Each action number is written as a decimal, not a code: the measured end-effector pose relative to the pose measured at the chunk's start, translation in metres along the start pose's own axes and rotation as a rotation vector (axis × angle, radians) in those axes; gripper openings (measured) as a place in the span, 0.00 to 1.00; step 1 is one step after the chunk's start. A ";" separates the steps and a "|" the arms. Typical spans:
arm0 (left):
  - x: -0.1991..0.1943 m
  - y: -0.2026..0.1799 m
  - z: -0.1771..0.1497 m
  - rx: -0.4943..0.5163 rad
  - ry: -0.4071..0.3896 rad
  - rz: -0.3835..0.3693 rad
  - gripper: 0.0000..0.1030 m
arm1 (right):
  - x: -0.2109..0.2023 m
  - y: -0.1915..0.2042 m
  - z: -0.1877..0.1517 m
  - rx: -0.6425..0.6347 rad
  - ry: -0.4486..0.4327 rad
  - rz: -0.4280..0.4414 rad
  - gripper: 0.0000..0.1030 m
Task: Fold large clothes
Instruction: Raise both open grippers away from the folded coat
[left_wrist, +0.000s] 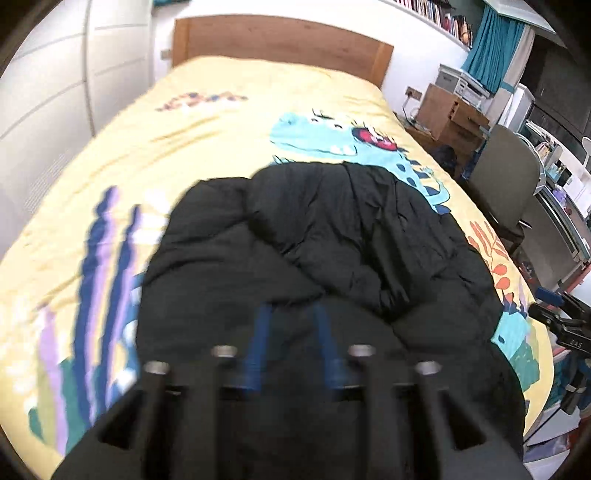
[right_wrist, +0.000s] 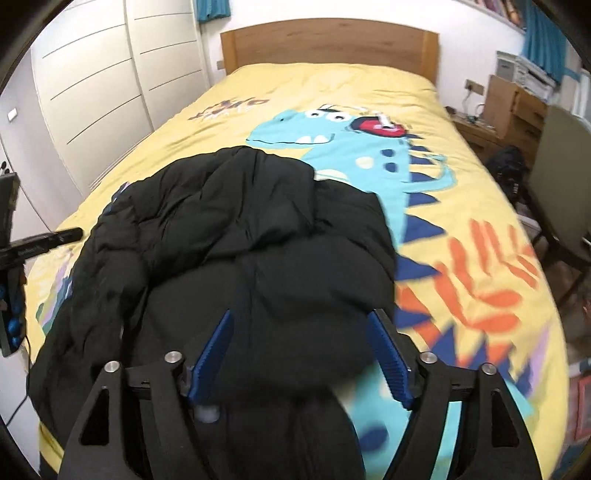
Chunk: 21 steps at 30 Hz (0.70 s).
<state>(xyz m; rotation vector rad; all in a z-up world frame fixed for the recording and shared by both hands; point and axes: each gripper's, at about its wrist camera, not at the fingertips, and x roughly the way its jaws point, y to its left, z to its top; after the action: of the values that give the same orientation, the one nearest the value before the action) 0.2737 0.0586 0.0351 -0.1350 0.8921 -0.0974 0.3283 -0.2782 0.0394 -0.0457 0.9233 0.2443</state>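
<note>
Lying bunched at frame centre: black puffer jacket (right_wrist: 236, 236) on yellow dinosaur bedspread (right_wrist: 461, 192). Right tool (right_wrist: 301, 317) spread wide over jacket's near edge. Left tool (left_wrist: 291, 314) narrowly parted above jacket; grip undeterminable.

Both rigs look the same: left hand-held gripper (left_wrist: 291, 314) and right hand-held gripper (right_wrist: 301, 321) are matte black frames, silver screw heads, ribbed blue finger pads (right_wrist: 218, 347).

Black jacket (right_wrist: 236, 236) bulked directly ahead of my right gripper (right_wrist: 301, 325), filling gap between spread fingers. Bare yellow duvet (right_wrist: 332, 81) lay open beyond, toward wooden headboard (right_wrist: 328, 42). Wardrobe (right_wrist: 92, 88) walled off left side; chair (right_wrist: 561, 177) and desk (left_wrist: 454, 114) crowded right.
</note>
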 end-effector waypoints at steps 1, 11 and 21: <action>-0.016 0.005 -0.010 -0.001 -0.017 0.015 0.48 | -0.011 -0.003 -0.010 0.006 -0.002 -0.009 0.74; -0.110 0.031 -0.084 0.050 -0.091 0.102 0.49 | -0.081 -0.032 -0.109 0.125 0.026 -0.073 0.89; -0.155 0.049 -0.128 0.056 -0.128 0.159 0.49 | -0.112 -0.058 -0.178 0.261 0.017 -0.080 0.93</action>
<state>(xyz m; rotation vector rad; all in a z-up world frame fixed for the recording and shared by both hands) 0.0784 0.1187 0.0670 -0.0180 0.7686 0.0339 0.1375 -0.3810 0.0169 0.1565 0.9620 0.0482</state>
